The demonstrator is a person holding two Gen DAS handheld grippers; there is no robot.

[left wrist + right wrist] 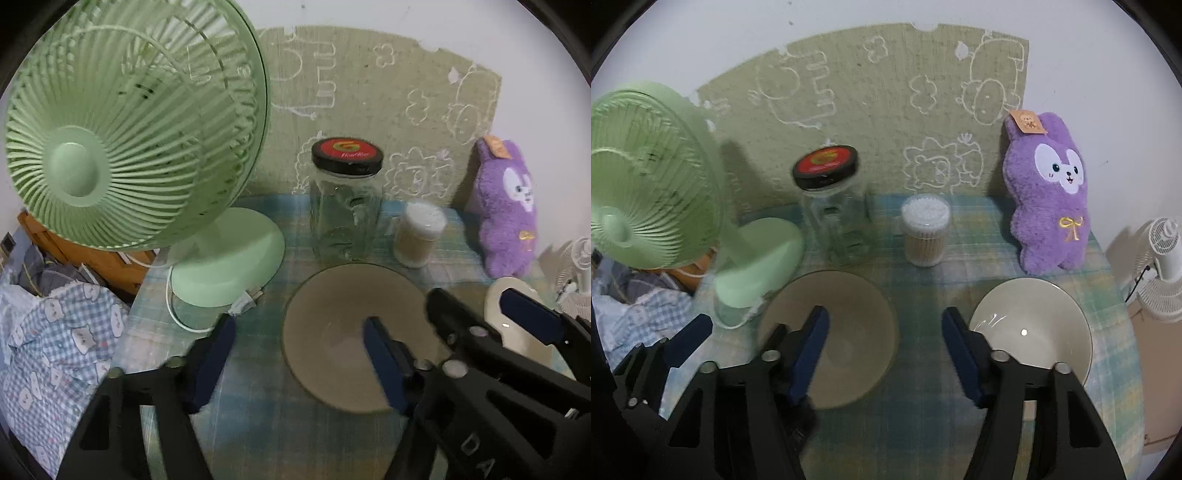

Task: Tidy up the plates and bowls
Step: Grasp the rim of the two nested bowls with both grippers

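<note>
A grey-beige bowl [340, 321] [849, 317] sits on the plaid tablecloth [266, 424]. A cream plate [1041, 321] [517, 332] lies to its right. My left gripper [299, 336] is open, its right finger over the bowl's inside and its left finger outside the left rim. My right gripper [884, 328] is open, its left finger over the bowl and its right finger at the plate's left edge. The right gripper also shows in the left wrist view [480, 306], the left one in the right wrist view [690, 332].
A green desk fan [129, 129] [646, 199] stands at the left with its cord [177, 314] on the cloth. Behind the bowl stand a glass jar [345, 206] [834, 214] and a cotton-swab tub [419, 232] [925, 229]. A purple plush [1049, 192] leans at the back right.
</note>
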